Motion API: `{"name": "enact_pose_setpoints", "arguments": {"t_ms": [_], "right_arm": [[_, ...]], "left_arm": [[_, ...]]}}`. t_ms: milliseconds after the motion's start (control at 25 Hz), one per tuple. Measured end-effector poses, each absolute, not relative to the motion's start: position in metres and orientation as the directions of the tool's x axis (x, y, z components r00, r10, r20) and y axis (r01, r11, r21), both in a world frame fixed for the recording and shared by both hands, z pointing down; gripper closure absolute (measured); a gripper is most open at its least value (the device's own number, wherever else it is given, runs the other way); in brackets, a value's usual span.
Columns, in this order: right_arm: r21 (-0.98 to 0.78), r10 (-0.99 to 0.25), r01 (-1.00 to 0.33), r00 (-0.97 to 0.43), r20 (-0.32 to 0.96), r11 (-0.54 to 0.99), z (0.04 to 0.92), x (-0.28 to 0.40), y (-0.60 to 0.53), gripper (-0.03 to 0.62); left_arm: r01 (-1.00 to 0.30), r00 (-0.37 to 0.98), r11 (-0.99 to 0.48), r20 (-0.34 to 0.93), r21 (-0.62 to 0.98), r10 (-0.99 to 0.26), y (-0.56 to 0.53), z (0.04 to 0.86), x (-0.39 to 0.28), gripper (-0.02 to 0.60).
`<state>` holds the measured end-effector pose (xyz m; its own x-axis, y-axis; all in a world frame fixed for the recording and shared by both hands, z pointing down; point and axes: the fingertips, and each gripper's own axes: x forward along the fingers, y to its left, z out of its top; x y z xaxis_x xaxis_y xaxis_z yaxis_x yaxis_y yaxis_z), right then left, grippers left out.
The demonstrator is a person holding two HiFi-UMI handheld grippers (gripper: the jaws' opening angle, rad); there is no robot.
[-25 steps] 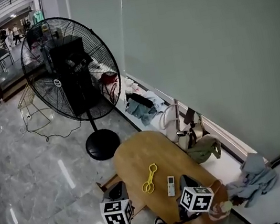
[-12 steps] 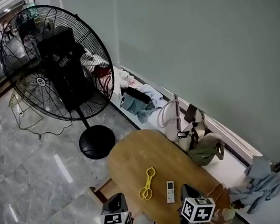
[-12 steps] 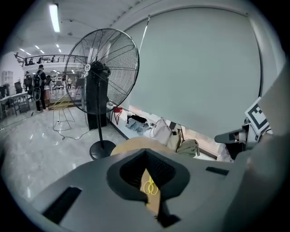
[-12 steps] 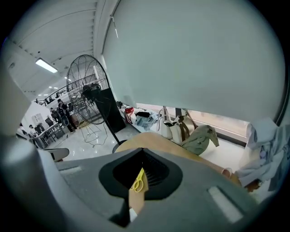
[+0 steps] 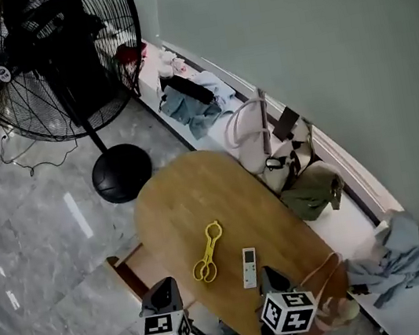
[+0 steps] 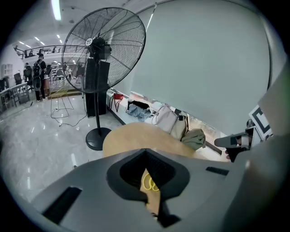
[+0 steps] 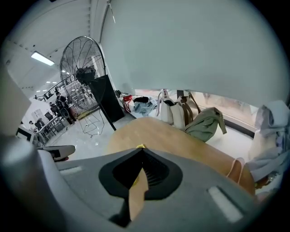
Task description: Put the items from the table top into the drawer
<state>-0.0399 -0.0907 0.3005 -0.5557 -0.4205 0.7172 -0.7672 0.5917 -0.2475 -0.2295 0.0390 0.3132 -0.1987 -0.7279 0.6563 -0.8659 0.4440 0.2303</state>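
An oval wooden table (image 5: 198, 196) carries yellow plastic scissors (image 5: 208, 252) and, just right of them, a white remote control (image 5: 248, 267). My left gripper (image 5: 164, 293) hovers at the table's near left edge, left of the scissors, jaws shut and empty. My right gripper (image 5: 271, 276) hangs just right of the remote's near end, also shut with nothing held. In the left gripper view the scissors' yellow loop (image 6: 151, 183) shows through the slit below the shut left gripper (image 6: 146, 152). In the right gripper view the right gripper (image 7: 142, 150) points over the table (image 7: 181, 140).
A brown wooden part (image 5: 127, 268) juts out under the table's left side. A big standing fan (image 5: 56, 61) with a round base (image 5: 121, 173) stands beyond. Bags (image 5: 269, 145), a green bag (image 5: 313, 193) and clothes (image 5: 392, 259) line the wall ledge.
Both grippers have come down toward the table, and the head view has tipped down, so the table sits nearer the picture's middle. Scissors and remote lie where they were.
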Motion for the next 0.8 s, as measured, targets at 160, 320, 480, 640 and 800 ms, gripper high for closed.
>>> {"name": "enact_pose_setpoints", "arguments": {"t_ms": [160,320,480,640,800], "right_arm": [[-0.288,-0.392,-0.777,-0.554,0.735,0.559,0.352,-0.04,-0.085,0.588],[-0.299,-0.364,-0.785,-0.54,0.759,0.543,0.401,-0.037,-0.079,0.589],[-0.288,-0.33,-0.786,-0.518,0.789,0.547,0.438,-0.029,-0.067,0.588],[-0.272,-0.324,-0.784,-0.507,0.798,0.558,0.457,-0.023,-0.067,0.588],[-0.267,-0.33,-0.788,-0.503,0.799,0.554,0.468,-0.021,-0.073,0.588]], "left_arm": [[-0.865,-0.177,0.442,0.681,0.236,-0.711,0.035,0.362,-0.221,0.589],[-0.863,-0.172,0.448,0.7,0.232,-0.694,0.033,0.411,-0.214,0.589],[-0.857,-0.162,0.459,0.723,0.235,-0.672,0.04,0.448,-0.205,0.589],[-0.857,-0.153,0.459,0.735,0.234,-0.661,0.043,0.472,-0.198,0.589],[-0.861,-0.137,0.445,0.732,0.245,-0.667,0.041,0.483,-0.194,0.589]]}}
